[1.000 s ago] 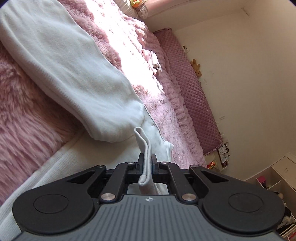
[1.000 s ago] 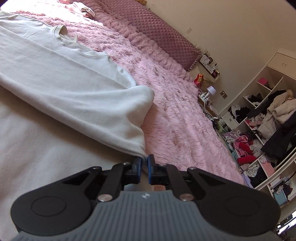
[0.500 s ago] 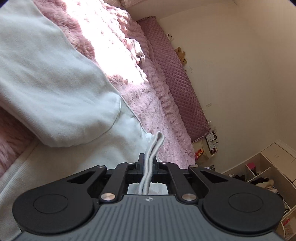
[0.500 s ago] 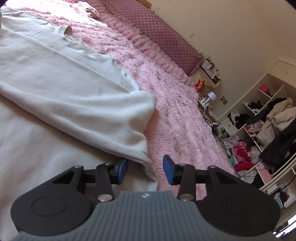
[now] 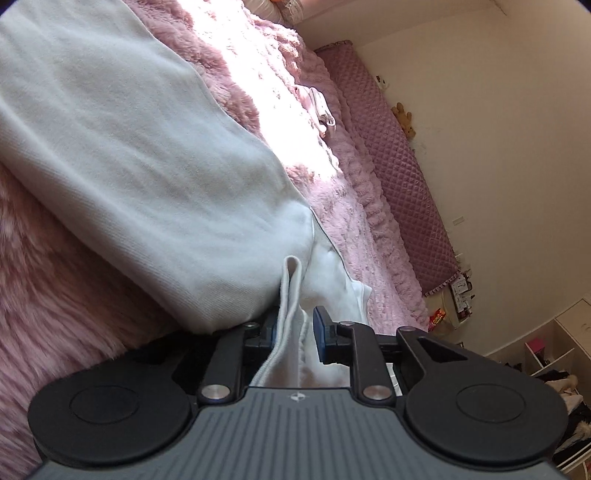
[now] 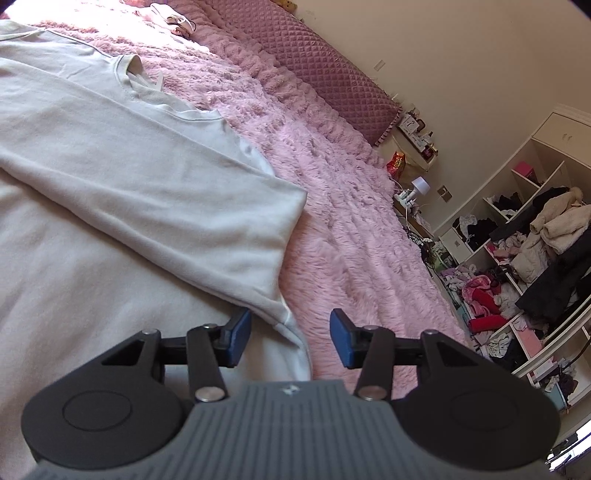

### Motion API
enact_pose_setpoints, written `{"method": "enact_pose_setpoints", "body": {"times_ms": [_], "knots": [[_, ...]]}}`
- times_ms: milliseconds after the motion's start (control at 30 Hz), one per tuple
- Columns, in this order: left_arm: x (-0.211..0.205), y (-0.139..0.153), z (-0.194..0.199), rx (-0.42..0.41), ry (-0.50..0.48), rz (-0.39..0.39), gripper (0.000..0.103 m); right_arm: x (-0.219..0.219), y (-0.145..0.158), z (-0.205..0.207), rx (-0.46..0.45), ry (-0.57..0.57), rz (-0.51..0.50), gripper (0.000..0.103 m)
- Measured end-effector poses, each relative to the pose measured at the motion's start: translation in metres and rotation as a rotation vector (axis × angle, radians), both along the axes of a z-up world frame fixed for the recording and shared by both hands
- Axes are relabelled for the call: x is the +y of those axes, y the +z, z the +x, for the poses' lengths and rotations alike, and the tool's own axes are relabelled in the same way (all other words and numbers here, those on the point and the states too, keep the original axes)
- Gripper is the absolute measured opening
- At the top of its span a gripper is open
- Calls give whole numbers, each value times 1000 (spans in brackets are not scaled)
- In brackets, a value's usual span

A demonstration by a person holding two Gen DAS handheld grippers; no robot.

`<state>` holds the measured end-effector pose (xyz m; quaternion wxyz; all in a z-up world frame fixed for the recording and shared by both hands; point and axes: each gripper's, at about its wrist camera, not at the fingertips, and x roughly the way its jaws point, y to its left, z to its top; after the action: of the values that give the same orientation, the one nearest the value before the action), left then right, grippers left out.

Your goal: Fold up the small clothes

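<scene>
White garment: pale sweatshirt (image 6: 122, 192) spread flat on fluffy pink blanket (image 6: 332, 221); neckline w/ tag toward far end, one sleeve folded across the body.
Blanket: pink plush, covers whole bed; sun patch washes out far part.
L gripper (image 5: 295, 326): jaws have just been opening, now partly apart; doubled fold of white hem (image 5: 290, 295) stands between the blue pads, leaning on the left pad, clear of the right one (no squeeze visible).
R gripper (image 6: 290, 338): jaws have just been opening further, now spread wide; sleeve cuff (image 6: 288, 325) lies on blanket betw. the pads, touching neither.
Sleeve, L view: thick white sleeve (image 5: 147, 166) runs diagonally over blanket, ends just beside L pads.
Headboard cushion: quilted mauve bolster (image 6: 325, 70) along wall.
Small item: crumpled pale cloth (image 6: 173, 18) far up bed, well apart from sweatshirt.
Background: open shelves (image 6: 524, 236) stuffed w/ clothes, right side.
</scene>
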<state>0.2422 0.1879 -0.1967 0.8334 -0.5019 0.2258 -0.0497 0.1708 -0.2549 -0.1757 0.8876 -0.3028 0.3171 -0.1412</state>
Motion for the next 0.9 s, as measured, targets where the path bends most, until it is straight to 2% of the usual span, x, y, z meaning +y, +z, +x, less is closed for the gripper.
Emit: {"method": "enact_pose_setpoints", "body": {"times_ms": [67,133,233,333,367,433,500,633,767,900], "knots": [[5,17,-8,-29,1,28,49,9,9,-9,-22,35,9,48],[13,37,-21,-72,10,79,54,20,15,-17,-40,77,6,52],[32,61,-48,-120,38,136,67,45,22,-26,-46,161,20,53],[62,73,-84,-108,93,187,67,77,29,-32,-43,256,60,54],[75,75,-96,-62,144,206,67,87,29,-34,-41,277,68,55],[105,73,-124,-26,207,222,67,110,31,-36,-35,331,88,56],[130,68,-146,21,283,209,67,134,32,-39,-31,375,106,56],[185,51,-186,108,466,121,67,175,34,-42,-39,447,107,56],[215,35,-195,113,557,81,67,204,41,-38,-51,484,113,57],[235,20,-185,121,609,32,67,224,49,-32,-44,492,139,58]]}}
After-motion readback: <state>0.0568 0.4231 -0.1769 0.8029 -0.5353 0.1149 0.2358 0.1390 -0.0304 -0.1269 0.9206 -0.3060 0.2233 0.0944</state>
